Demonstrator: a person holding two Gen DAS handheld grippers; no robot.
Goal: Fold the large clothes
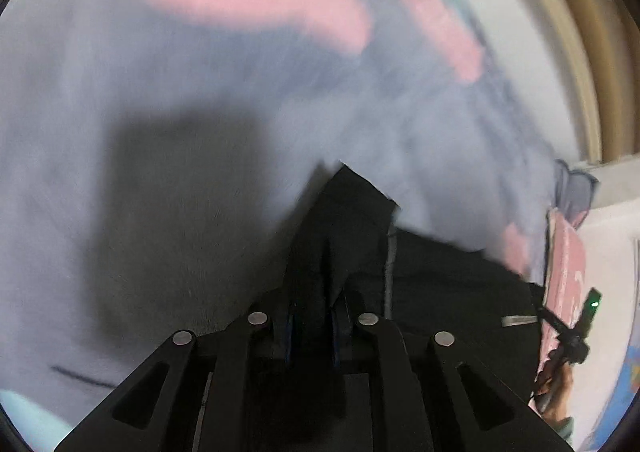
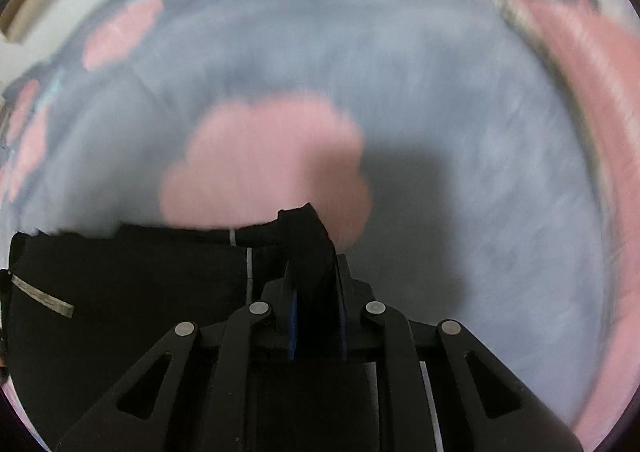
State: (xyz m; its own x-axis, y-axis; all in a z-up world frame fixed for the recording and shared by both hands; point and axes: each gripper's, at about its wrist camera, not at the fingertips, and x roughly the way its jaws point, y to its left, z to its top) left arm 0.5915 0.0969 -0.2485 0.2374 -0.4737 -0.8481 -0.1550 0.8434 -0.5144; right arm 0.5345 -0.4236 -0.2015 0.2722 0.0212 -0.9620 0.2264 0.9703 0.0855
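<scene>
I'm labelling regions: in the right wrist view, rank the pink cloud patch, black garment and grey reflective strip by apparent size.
1. black garment, though nearness inflates it
2. pink cloud patch
3. grey reflective strip

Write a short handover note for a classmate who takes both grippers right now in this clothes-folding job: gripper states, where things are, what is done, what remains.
Left gripper: shut on a corner of the black garment.
Right gripper: shut on another corner of the same black garment.
Where things are: the garment hangs between the two grippers, over a grey-blue bedcover with pink cloud shapes. Both views are motion-blurred, so its full shape is unclear.
Done: both corners are gripped.
Left: probably lay the garment flat on the cover and make the folds; no finished fold shows yet.
</scene>
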